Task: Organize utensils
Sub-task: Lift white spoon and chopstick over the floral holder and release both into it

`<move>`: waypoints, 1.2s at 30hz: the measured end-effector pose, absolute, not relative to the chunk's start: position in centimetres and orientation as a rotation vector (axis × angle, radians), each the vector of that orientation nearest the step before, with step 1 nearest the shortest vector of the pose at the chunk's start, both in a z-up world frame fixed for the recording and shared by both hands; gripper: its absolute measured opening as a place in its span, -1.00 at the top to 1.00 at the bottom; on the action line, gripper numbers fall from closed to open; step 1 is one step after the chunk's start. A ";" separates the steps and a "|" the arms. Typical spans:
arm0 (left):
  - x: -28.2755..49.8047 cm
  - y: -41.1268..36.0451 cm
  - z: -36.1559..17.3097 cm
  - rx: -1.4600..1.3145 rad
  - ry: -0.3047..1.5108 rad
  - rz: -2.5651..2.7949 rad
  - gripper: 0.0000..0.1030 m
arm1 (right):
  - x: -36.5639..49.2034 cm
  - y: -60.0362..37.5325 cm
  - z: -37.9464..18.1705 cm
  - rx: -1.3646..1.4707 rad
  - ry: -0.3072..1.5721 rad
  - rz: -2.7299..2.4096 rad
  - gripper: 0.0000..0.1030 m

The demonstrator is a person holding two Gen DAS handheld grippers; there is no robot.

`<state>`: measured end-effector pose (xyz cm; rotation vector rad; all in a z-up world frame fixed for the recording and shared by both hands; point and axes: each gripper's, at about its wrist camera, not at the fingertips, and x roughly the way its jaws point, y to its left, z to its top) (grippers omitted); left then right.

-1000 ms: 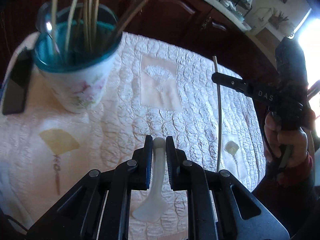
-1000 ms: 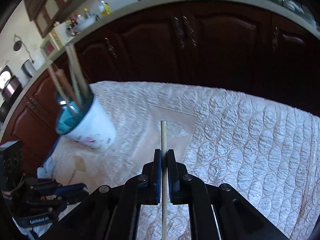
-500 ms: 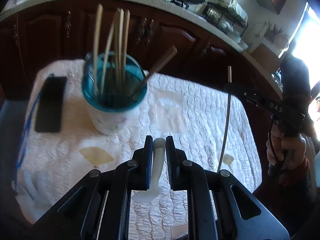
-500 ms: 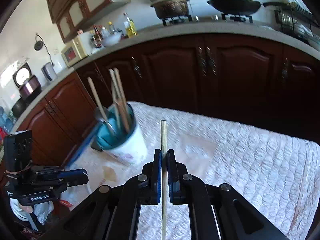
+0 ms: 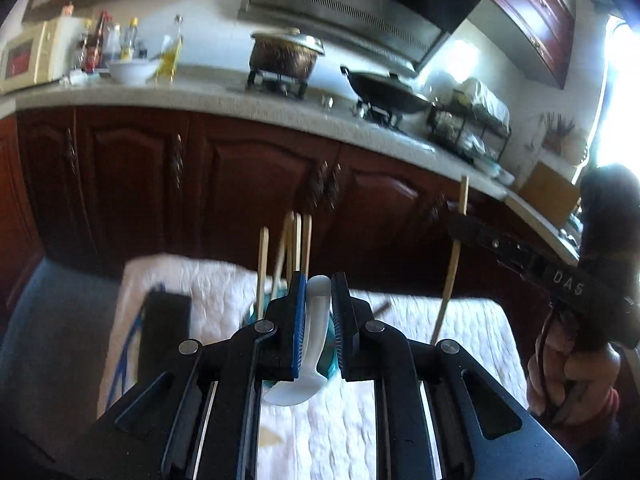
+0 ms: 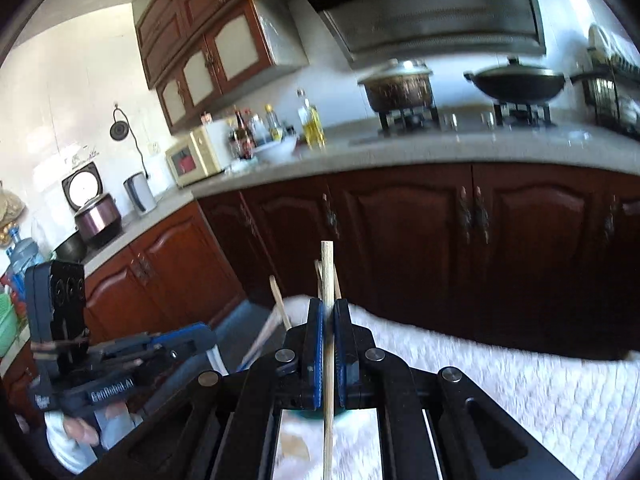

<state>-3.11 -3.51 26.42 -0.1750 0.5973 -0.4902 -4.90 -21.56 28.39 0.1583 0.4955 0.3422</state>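
Note:
My left gripper (image 5: 319, 286) is shut on a white ceramic spoon (image 5: 312, 344), held by its handle with the bowl hanging toward me. Behind its fingers stands the teal-rimmed cup (image 5: 330, 360), mostly hidden, with several wooden chopsticks (image 5: 296, 244) sticking up from it. My right gripper (image 6: 328, 308) is shut on a single wooden chopstick (image 6: 327, 272), held upright. The right gripper also shows in the left wrist view (image 5: 454, 224) at the right, with its chopstick (image 5: 450, 276). The left gripper shows in the right wrist view (image 6: 208, 334) at lower left.
A white quilted cloth (image 5: 472, 328) covers the table. A black phone (image 5: 162, 332) lies on its left part. Dark wooden cabinets (image 5: 248, 184) and a counter with a stove, pots and bottles stand behind. A chair seat (image 5: 60, 320) is at the left.
Both grippers have risen and tilted up, so the views now face the cabinets and counter. The cup has dropped behind the left fingers. Both still hold their utensils.

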 end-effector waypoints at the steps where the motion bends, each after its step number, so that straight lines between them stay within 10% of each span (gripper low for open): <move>1: -2.7 -3.7 26.4 -0.172 0.592 -0.484 0.77 | -4.3 -21.0 28.7 0.155 0.482 0.336 0.91; 18: 0.7 -5.8 20.7 -0.166 0.686 -0.458 0.77 | 3.5 -16.7 25.2 0.076 0.361 0.150 0.91; 36: -0.4 -7.0 16.4 -0.122 0.765 -0.428 0.77 | 3.9 -16.5 19.4 0.025 0.680 0.314 0.88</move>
